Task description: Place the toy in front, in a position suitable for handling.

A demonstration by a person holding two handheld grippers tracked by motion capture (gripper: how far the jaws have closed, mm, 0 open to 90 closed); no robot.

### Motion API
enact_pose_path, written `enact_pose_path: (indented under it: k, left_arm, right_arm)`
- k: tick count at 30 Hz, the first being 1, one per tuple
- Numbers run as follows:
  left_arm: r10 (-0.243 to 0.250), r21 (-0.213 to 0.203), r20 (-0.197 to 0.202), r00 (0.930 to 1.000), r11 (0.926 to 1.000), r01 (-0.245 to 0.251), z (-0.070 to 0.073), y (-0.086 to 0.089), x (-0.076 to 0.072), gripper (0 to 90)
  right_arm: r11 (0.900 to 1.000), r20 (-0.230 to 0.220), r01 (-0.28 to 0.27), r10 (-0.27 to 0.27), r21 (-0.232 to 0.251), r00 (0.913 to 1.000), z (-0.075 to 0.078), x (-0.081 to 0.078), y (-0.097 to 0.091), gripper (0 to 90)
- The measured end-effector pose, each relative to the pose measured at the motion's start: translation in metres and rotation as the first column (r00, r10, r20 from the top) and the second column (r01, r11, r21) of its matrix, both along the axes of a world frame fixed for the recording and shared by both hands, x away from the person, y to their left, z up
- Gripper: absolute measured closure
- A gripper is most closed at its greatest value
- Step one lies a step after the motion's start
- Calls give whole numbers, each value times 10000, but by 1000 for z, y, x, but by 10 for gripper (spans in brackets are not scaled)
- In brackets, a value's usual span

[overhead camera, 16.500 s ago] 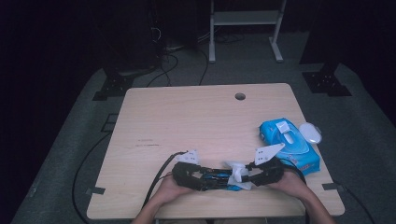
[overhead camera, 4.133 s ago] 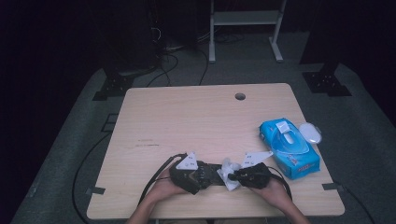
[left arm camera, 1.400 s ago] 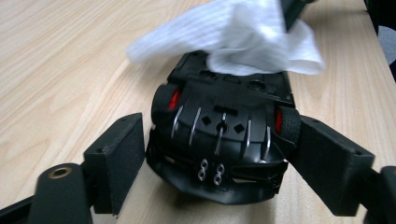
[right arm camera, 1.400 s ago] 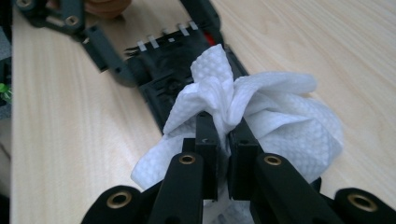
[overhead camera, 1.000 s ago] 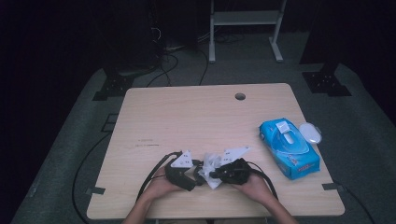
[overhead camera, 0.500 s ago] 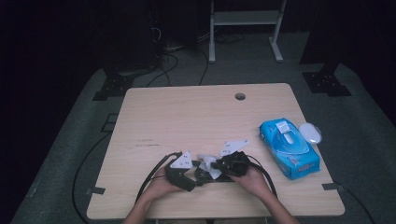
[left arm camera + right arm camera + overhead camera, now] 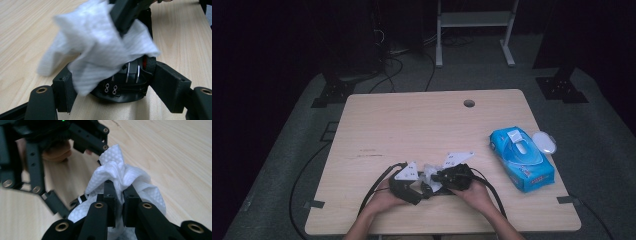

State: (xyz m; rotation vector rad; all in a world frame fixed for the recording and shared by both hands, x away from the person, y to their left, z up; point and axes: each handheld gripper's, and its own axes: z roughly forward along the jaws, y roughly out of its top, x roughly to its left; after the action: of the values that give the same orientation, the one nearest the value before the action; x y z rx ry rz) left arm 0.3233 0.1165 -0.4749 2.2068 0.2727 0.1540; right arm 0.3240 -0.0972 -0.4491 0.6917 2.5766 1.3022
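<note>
A white wipe [image 7: 100, 47] is bunched over a black rounded object [image 7: 130, 82] with small metal parts. The object sits low over the wooden table [image 7: 412, 125], near its front edge. My left gripper [image 7: 116, 87] has its jaws set wide around this object and grips it from both sides. From above, the left gripper [image 7: 424, 189] points right. My right gripper [image 7: 119, 195] is shut on the wipe [image 7: 120, 172] and presses it onto the object. In the high view the right gripper [image 7: 435, 178] meets the left one, with the wipe [image 7: 430, 172] between them.
A blue pack of wipes [image 7: 522, 157] lies at the right of the table with a white oval lid [image 7: 544, 142] beside it. A cable hole [image 7: 469, 103] is at the far edge. Cables trail from both grippers off the front edge.
The right gripper with the wipe has shifted a little over the black object. The left hand has stayed in place.
</note>
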Motion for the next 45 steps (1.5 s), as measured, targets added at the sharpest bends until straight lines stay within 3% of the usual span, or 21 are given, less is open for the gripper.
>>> enact_pose_path:
  k: [4,5,7,8,12,15,20,24,32,39,42,43,45]
  left_arm:
    - [30,132,-26,10000,9999,-30,-1,0,-1,266]
    - [45,122,-48,10000,9999,-45,-1,0,-1,266]
    - [51,104,-61,10000,9999,-50,-1,0,-1,266]
    - [53,80,-64,10000,10000,-52,-1,0,-1,267]
    - [51,-29,61,10000,10000,-51,1,-2,-1,267]
    - [33,49,112,9999,10000,-34,1,-3,-3,267]
    - [41,191,141,9999,9998,-44,1,-3,-4,266]
    - [62,298,141,9999,9995,-66,0,-2,-4,266]
    - [99,207,86,9999,9997,-101,0,-2,-4,267]
    - [87,88,54,9999,9999,-88,0,-2,-4,270]
    - [85,130,44,10000,9999,-86,0,-2,-4,271]
    - [112,188,-49,9999,9998,-111,-1,-1,-4,271]
    - [118,229,-10,9999,9997,-118,-1,-1,-4,271]
  right_arm:
    - [9984,217,477,-470,-302,9987,0,3,-4,841]
    - [9942,182,985,-978,-433,9950,-1,5,-17,842]
    - [9930,126,1098,-1094,-431,9939,-1,5,-22,842]
    - [9887,230,1361,-1349,-636,9906,0,2,-35,843]
    - [9856,172,1493,-1484,-789,9888,0,-1,-46,844]
    - [9894,205,1280,-1269,-692,9917,0,-4,-38,845]
    - [9966,331,600,-582,-570,9978,3,-7,-2,847]
    - [9959,450,535,-503,-733,9977,2,-5,4,848]
    - [9891,322,1166,-1142,-895,9929,2,1,-27,845]
    - [9857,126,1529,-1524,-705,9882,-2,-13,-70,844]
    - [9849,103,1566,-1563,-732,9877,-3,-18,-78,844]
    - [9891,-73,1395,-1400,-477,9901,-4,-24,-83,844]
    - [9924,-73,1161,-1165,-409,9932,-3,-30,-84,843]
